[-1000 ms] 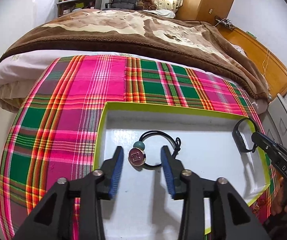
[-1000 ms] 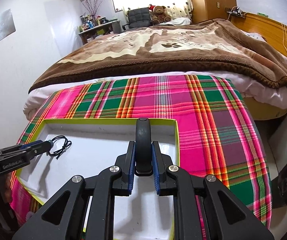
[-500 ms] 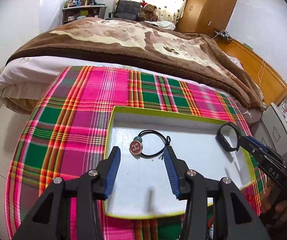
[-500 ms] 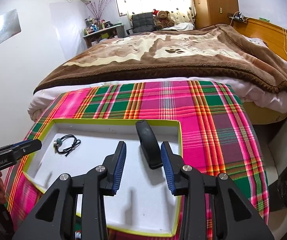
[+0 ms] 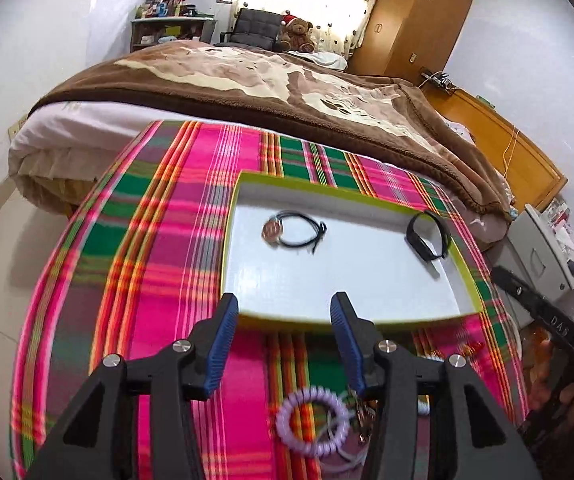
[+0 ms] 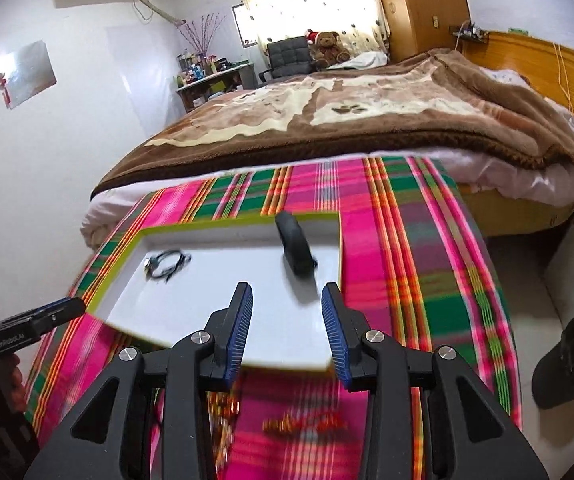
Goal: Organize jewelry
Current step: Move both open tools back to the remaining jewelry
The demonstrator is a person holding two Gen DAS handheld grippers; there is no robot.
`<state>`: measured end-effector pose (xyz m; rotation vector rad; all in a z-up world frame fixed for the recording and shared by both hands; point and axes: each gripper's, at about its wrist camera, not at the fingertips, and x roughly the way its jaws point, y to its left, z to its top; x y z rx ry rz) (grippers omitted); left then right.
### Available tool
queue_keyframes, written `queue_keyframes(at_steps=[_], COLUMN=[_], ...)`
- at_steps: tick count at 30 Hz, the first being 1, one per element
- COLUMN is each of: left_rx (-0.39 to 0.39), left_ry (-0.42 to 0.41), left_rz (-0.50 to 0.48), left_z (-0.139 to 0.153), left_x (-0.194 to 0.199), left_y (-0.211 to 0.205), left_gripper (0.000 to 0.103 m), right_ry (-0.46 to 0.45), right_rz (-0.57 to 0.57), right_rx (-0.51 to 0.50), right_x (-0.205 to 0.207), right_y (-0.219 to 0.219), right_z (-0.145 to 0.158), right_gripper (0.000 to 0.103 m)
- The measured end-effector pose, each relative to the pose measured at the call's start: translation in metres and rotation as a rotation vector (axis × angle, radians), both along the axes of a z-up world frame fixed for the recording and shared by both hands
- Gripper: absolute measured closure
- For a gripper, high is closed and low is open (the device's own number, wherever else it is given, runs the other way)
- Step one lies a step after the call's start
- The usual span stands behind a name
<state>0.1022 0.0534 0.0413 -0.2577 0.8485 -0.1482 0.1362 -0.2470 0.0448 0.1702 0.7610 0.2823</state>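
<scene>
At nine o'clock in the white tray (image 5: 351, 280) lies a cord bracelet (image 5: 293, 231) with a round charm, and at three o'clock, against the right wall, a black band (image 5: 427, 236) stands on its edge; nothing else shows inside the tray. The left claw (image 5: 283, 344) hangs above the tray's near rim, spread wide and holding nothing. Below it, at six o'clock on the plaid cloth (image 5: 159, 264) outside the tray, a lilac coil bracelet (image 5: 311, 420) lies touching a small tangle of other pieces, too blurred to name. The right claw (image 6: 287, 332) is likewise wide apart and empty, near the tray's front edge. The likely trouble is that tangle: a claw closing on the coil could catch a neighbouring piece and drag it off the cloth. The band, leaning on edge, looks ready to roll if the tray is knocked. The counter itself is hidden under the cloth.
</scene>
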Motion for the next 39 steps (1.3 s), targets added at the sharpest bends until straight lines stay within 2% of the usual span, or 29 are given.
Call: queue_keyframes(at_steps=[6, 9, 11, 12, 16, 22, 30, 35, 39], left_rx=[-0.021, -0.031, -0.035, -0.032, -0.027, -0.023, -0.017, -0.006, 0.001], left_ry=[0.017, 0.024, 0.025, 0.03, 0.047, 0.064, 0.077, 0.089, 0.099], left_rz=[0.008, 0.019, 0.018, 0.02, 0.023, 0.019, 0.022, 0.028, 0.04], left_z=[-0.008, -0.011, -0.014, -0.015, -0.022, -0.026, -0.029, -0.033, -0.034], left_x=[-0.024, -0.033, -0.04, -0.043, -0.052, -0.06, -0.062, -0.063, -0.063], left_y=[0.005, 0.009, 0.01, 0.011, 0.012, 0.01, 0.011, 0.01, 0.012], left_gripper=[0.053, 0.053, 0.053, 0.053, 0.053, 0.053, 0.053, 0.053, 0.053], right_ry=[0.016, 0.06, 0.067, 0.062, 0.014, 0.073, 0.132, 0.132, 0.105], right_rz=[0.023, 0.044, 0.058, 0.064, 0.113, 0.201, 0.284, 0.285, 0.341], right_rx=[0.004, 0.002, -0.014, -0.019, -0.059, -0.099, -0.154, -0.198, -0.261], right_x=[-0.025, -0.028, -0.031, -0.033, -0.034, -0.017, -0.032, -0.037, -0.05], right_y=[-0.013, -0.016, -0.014, -0.013, -0.003, 0.006, 0.011, 0.014, 0.024], right_z=[-0.013, -0.025, -0.03, -0.03, -0.029, -0.043, -0.047, -0.047, -0.047], right_gripper=[0.066, 0.066, 0.063, 0.058, 0.056, 0.056, 0.056, 0.056, 0.056])
